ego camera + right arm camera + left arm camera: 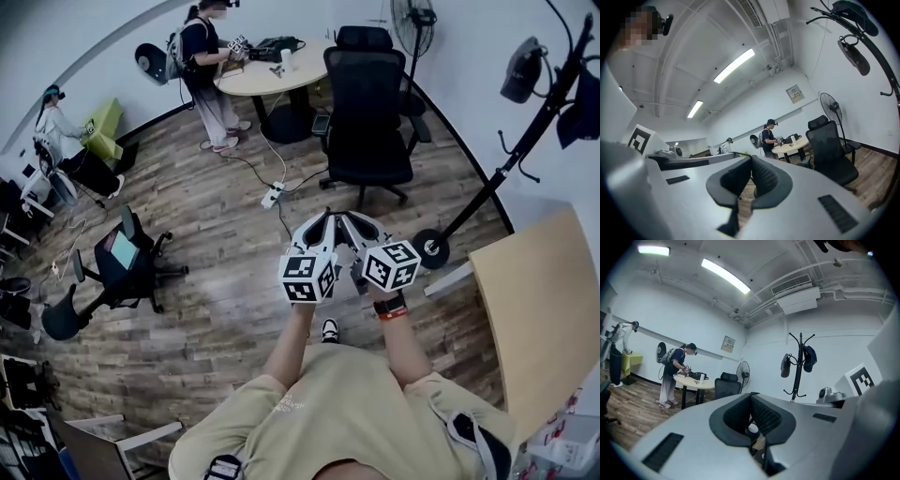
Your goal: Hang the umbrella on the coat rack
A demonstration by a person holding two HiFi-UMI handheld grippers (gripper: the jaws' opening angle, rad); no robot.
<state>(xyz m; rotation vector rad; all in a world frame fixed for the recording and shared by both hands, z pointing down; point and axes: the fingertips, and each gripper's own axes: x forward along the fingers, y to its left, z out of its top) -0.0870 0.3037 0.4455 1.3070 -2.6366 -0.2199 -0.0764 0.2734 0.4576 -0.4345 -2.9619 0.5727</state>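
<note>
Wood-plank floor underfoot. Left gripper (pixel 325 218) and right gripper (pixel 348 219) sit side by side, jaws pressed together, both empty. Bare floor runs to the coat rack (pixel 507 165). Folded umbrella (pixel 520 71) hangs from its upper hook.

Right of the office chair (pixel 366 112) stands the coat rack (pixel 511 159); behind the chair, the counter (pixel 267 75) and fan (pixel 413 19); left of it, a power strip (pixel 273 195) on the floor (pixel 206 309).

A black office chair (pixel 366 103) stands at twelve o'clock, a round counter (pixel 281 77) at eleven, a fan (pixel 413 15) at one.
</note>
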